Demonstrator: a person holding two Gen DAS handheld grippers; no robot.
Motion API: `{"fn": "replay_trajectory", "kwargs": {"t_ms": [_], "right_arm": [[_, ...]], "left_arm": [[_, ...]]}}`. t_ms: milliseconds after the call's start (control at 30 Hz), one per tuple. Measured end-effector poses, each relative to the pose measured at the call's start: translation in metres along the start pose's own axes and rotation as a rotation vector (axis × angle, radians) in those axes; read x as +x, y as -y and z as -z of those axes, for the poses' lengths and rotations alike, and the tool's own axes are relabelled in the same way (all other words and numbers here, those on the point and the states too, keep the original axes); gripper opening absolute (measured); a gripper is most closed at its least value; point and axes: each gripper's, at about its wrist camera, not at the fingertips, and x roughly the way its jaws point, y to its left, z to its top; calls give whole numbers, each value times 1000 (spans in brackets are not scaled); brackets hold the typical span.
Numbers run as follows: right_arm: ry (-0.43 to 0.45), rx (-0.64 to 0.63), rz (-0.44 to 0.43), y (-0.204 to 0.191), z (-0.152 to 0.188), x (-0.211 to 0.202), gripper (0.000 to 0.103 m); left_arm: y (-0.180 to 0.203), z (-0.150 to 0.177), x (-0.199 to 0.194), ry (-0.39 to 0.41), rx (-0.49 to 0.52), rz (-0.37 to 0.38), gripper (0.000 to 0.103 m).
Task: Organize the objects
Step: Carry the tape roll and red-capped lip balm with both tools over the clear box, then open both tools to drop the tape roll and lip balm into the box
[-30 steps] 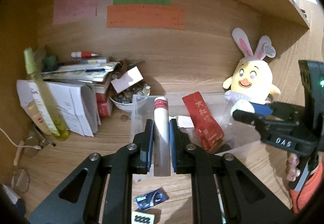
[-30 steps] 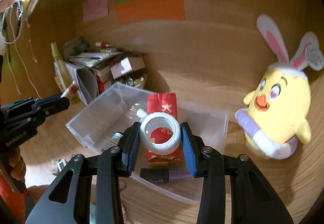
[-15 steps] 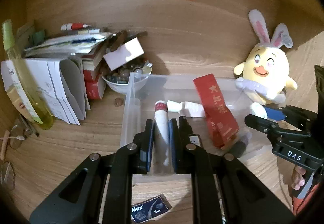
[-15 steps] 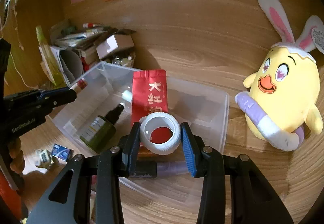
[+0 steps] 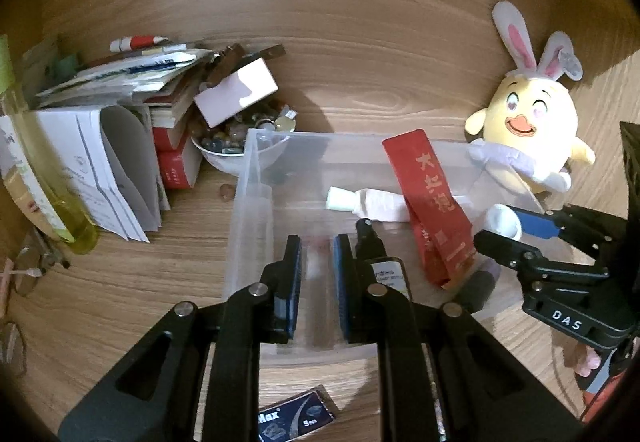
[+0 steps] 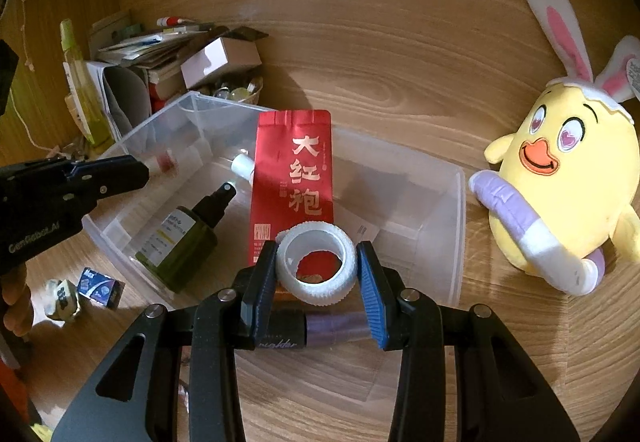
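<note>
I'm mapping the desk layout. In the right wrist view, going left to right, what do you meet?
Left gripper → green spray bottle → red tea packet → white ring held in the right gripper → yellow plush chick.

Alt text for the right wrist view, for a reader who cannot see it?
The right gripper holds a white tape roll over a clear plastic bin containing a red tea pouch and a green spray bottle; a yellow plush chick sits beside it.
</note>
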Motion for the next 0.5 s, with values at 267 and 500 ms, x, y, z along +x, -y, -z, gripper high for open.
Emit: {"fn": "replay_trajectory", "kwargs": {"t_ms": [267, 500], "right_arm": [[1, -5, 24, -1, 1, 1, 38], [23, -4, 42, 0, -1, -6, 59]], "left_arm": [[0, -1, -5, 4, -1, 15, 14], [7, 1, -23, 24, 21, 30, 16]]}}
